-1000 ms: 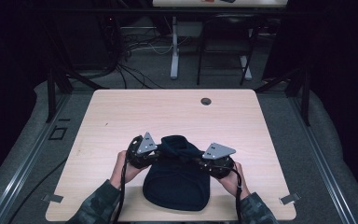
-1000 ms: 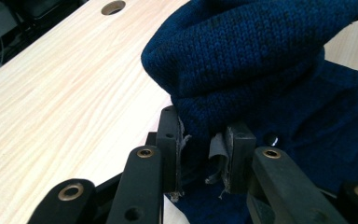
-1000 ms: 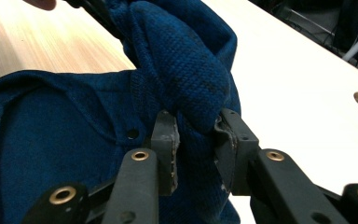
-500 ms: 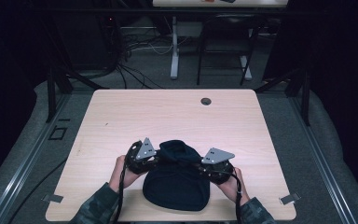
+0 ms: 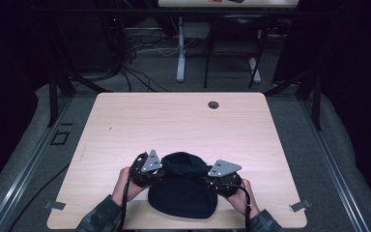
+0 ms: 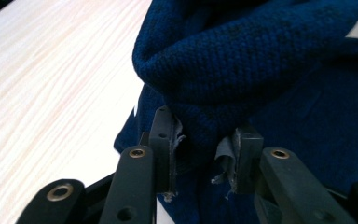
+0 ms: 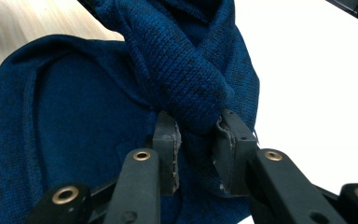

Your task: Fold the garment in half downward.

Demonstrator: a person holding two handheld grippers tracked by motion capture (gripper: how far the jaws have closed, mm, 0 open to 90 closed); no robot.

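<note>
Two grippers flank a dark blue knit hat [image 5: 183, 191] at the near table [image 5: 174, 121] edge in the high view, left gripper [image 5: 147, 169] and right gripper [image 5: 222, 176] at its sides. Left gripper view: left gripper [image 6: 204, 154] jaws clamp a folded hat [image 6: 247, 60] edge between them. Right gripper view: right gripper [image 7: 196, 140] jaws pinch another hat [image 7: 182, 70] fold.

Camouflage-patterned sleeves [image 5: 101, 218] cover both forearms. Each hand carries a black two-jaw gripper, the left gripper [image 6: 204, 148] and the right gripper [image 7: 199, 149], with brass-coloured rivets in the jaw links, frayed grey pads, a grey three-cornered plate [image 5: 223, 167] on top, and a trailing black cable [image 5: 124, 205].
</note>
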